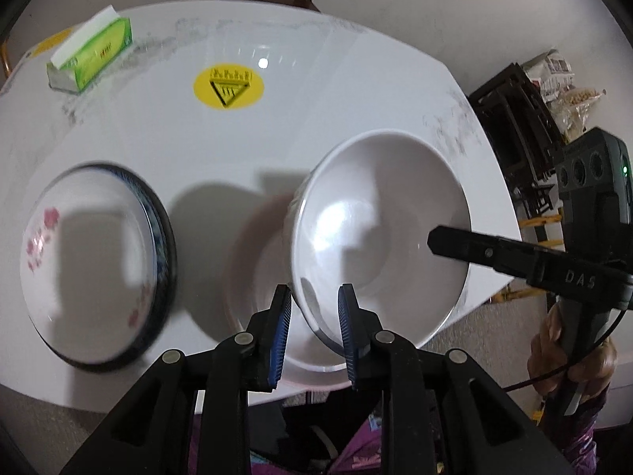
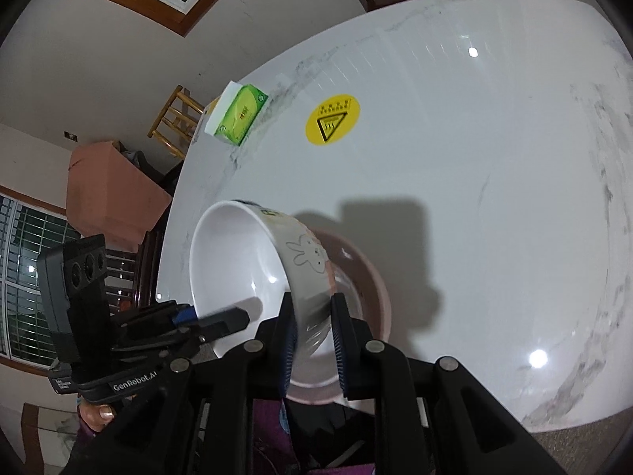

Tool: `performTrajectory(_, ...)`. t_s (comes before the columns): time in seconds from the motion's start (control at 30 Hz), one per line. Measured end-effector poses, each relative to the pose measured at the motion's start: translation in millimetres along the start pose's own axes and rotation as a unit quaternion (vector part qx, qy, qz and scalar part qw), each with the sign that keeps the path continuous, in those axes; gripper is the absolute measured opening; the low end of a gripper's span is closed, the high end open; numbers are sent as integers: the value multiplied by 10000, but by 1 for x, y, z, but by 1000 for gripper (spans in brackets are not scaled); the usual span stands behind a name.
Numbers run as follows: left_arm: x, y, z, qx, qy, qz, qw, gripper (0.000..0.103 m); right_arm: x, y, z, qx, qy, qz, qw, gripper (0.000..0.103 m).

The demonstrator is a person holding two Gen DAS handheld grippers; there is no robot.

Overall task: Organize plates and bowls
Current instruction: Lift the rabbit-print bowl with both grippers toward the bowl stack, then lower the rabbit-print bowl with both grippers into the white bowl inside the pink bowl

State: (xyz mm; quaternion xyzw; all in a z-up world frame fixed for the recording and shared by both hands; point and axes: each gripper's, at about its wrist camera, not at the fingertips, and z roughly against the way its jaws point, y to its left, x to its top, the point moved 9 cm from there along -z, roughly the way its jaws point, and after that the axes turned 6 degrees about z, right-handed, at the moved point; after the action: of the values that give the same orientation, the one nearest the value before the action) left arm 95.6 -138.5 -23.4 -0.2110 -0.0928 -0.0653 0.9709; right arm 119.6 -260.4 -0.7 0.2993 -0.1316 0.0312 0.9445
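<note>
Both grippers clamp one white bowl (image 1: 379, 233) by its rim, on opposite sides, holding it tilted above the table (image 1: 316, 126). The left gripper (image 1: 315, 312) has the near rim between its blue pads, pressed on it. The right gripper (image 2: 311, 318) grips the rim likewise; the bowl's rabbit-printed wall rises just beyond its fingers. Directly beneath the bowl a pink plate (image 2: 368, 277) lies on the table. Left of the left gripper, well apart, sits a flowered bowl (image 1: 95, 261). Far ahead are a yellow sticker (image 1: 228, 86) and a tissue box (image 1: 93, 55).
</note>
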Motion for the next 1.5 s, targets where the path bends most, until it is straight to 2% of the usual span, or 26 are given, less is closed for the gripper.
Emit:
performTrajectory(0.33, -26, 5, -10, -21, 229, 78, 9997, 22, -21, -3, -8, 8, 133, -63, 9999, 17)
performTrajectory(0.7, -28, 10, -16, 2, 339, 155, 9993, 22, -26, -6, -18, -33, 274, -136, 9995, 17)
performTrajectory(0.93, -26, 11, -15, 30, 282, 175, 9994, 24, -27, -9, -20, -39, 295, -165, 9994, 17)
performTrajectory(1.07, -27, 13, -16, 91, 242, 168, 9995, 29, -26, -10, -19, -96, 251, -128, 9996, 17)
performTrajectory(1.27, -28, 10, -14, 201, 113, -35, 9997, 29, -28, -10, -16, -146, 206, -64, 9997, 17)
performTrajectory(1.33, -27, 9, -11, 193, 28, -95, 9998, 32, -28, -11, -12, -163, 132, -44, 9998, 17)
performTrajectory(1.43, -25, 7, 3, 332, -332, -321, 9984, 41, -25, -10, 2, -292, -159, 131, 9994, 18)
performTrajectory(1.5, -23, 8, 13, 406, -585, -412, 9966, 64, -24, -14, 13, -513, -463, 270, 9972, 18)
